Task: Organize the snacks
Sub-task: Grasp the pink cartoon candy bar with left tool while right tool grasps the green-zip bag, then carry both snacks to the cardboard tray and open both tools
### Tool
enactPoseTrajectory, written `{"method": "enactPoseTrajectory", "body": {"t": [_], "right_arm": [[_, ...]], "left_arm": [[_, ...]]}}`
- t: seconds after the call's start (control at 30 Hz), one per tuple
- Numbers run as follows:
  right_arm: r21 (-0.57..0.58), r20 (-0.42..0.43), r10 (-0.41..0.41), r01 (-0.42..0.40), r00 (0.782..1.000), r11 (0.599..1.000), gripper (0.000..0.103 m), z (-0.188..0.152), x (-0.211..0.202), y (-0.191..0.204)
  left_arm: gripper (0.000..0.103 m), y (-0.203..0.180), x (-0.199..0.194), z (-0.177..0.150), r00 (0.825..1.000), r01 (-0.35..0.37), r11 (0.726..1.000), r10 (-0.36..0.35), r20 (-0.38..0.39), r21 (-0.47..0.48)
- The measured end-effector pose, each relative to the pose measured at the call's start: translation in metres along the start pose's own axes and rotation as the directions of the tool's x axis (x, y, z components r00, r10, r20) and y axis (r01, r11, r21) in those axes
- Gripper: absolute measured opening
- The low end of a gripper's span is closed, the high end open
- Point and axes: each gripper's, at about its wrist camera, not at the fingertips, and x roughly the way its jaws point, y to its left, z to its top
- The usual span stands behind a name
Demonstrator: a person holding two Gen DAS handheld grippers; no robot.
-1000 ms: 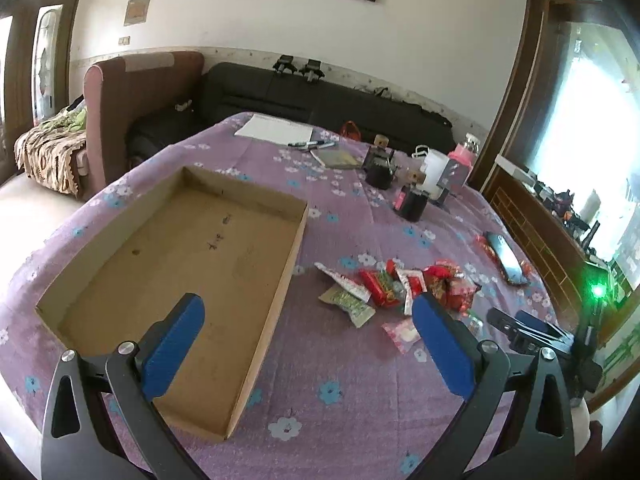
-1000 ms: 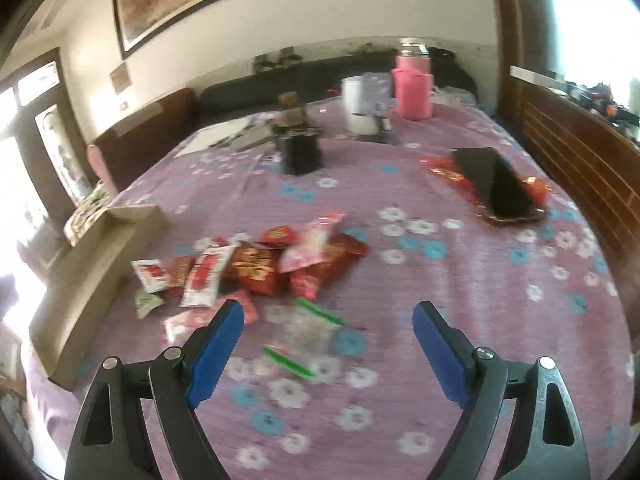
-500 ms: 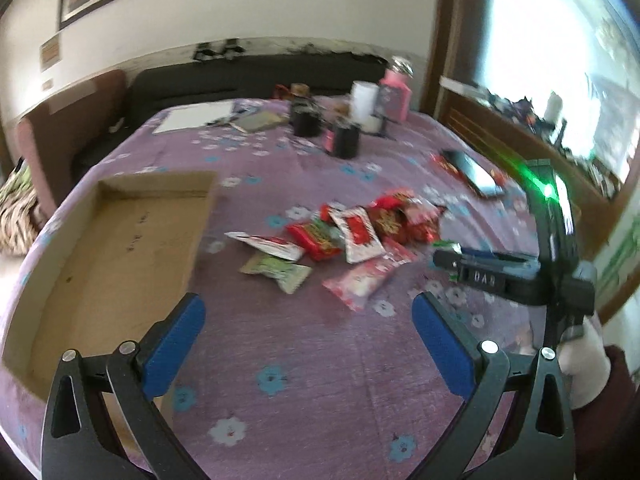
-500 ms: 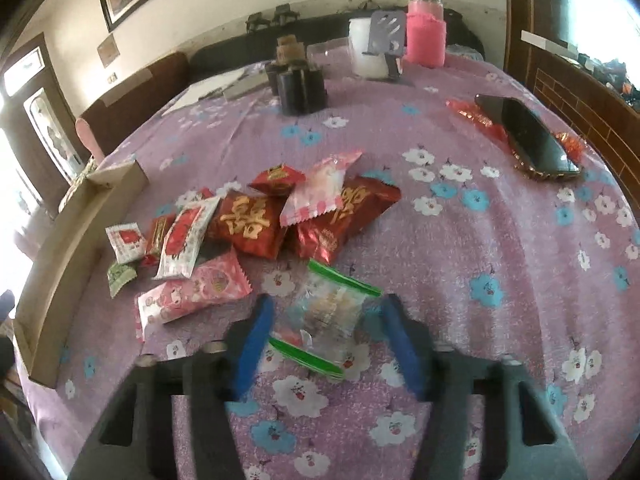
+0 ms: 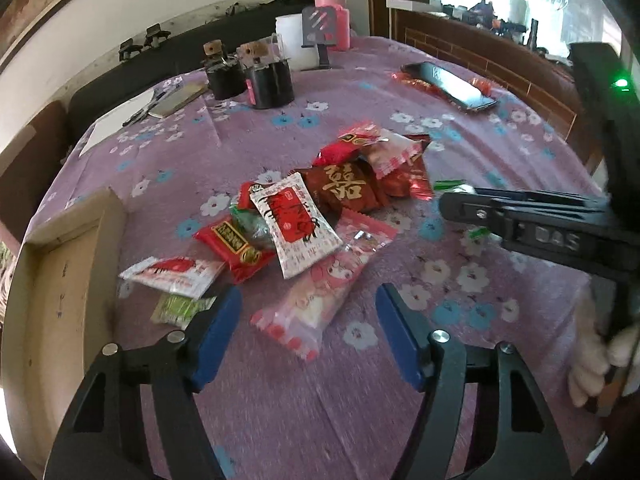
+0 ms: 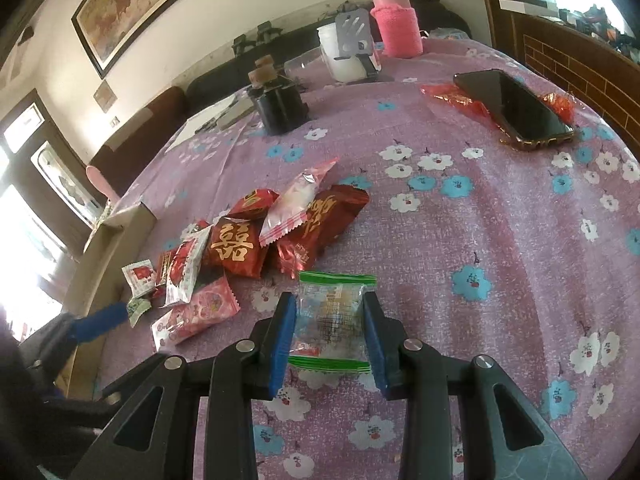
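Several wrapped snacks (image 5: 344, 188) lie heaped on the purple flowered tablecloth. A pink packet (image 5: 320, 292) lies at the pile's near edge, between the blue pads of my left gripper (image 5: 308, 332). Its jaws are closing and the pads stand apart from the packet. My right gripper (image 6: 329, 340) is shut on a clear packet with green ends (image 6: 330, 320), which rests on the cloth. In the left wrist view the right gripper (image 5: 520, 220) reaches in from the right. A shallow cardboard box (image 5: 60, 280) sits left of the pile, also in the right wrist view (image 6: 116, 236).
A black phone (image 6: 516, 112) on a red wrapper lies at the far right. Black jars (image 5: 268, 80), a white cup (image 6: 340, 52) and a pink bottle (image 6: 396, 28) stand at the back. Papers and pens (image 5: 140, 112) lie back left. A gloved hand (image 5: 592, 368) holds the right gripper.
My left gripper swung right from over the box to the snack pile, came lower and narrowed around the pink packet. My right gripper sank and shut on the clear green-ended packet.
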Motion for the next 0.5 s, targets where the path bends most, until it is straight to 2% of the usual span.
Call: {"method": "enactPoseTrajectory", "body": {"t": [0.2, 0.23, 0.27, 0.3, 0.33, 0.37, 0.5], "right_arm": [[-0.003, -0.004, 0.011, -0.011, 1.0, 1.0, 0.036, 0.0, 0.002, 0.001], [-0.003, -0.004, 0.012, -0.012, 1.0, 1.0, 0.036, 0.0, 0.002, 0.001], [-0.003, -0.003, 0.013, -0.013, 1.0, 1.0, 0.036, 0.0, 0.002, 0.001], [-0.004, -0.003, 0.013, -0.013, 1.0, 1.0, 0.036, 0.0, 0.002, 0.001], [-0.003, -0.003, 0.013, -0.013, 1.0, 1.0, 0.036, 0.0, 0.002, 0.001], [-0.003, -0.002, 0.012, -0.012, 1.0, 1.0, 0.036, 0.0, 0.002, 0.001], [-0.006, 0.0, 0.01, -0.01, 1.0, 1.0, 0.035, 0.0, 0.002, 0.001]], "left_arm": [[0.069, -0.001, 0.017, 0.002, 0.999, 0.01, 1.0, -0.01, -0.043, -0.006], [0.064, -0.002, 0.017, 0.001, 0.999, 0.023, 1.0, -0.024, -0.042, -0.014], [0.049, -0.001, 0.017, 0.002, 0.998, 0.041, 0.999, -0.041, -0.044, -0.02], [0.037, -0.001, 0.016, 0.002, 0.996, 0.079, 0.996, -0.081, -0.048, -0.042], [0.023, 0.0, 0.015, 0.003, 0.995, 0.08, 0.995, -0.082, -0.048, -0.054], [0.023, 0.0, 0.014, 0.003, 0.996, 0.067, 0.996, -0.07, -0.05, -0.062], [0.022, 0.008, 0.008, -0.003, 0.994, 0.096, 0.986, -0.102, -0.041, -0.136]]}}
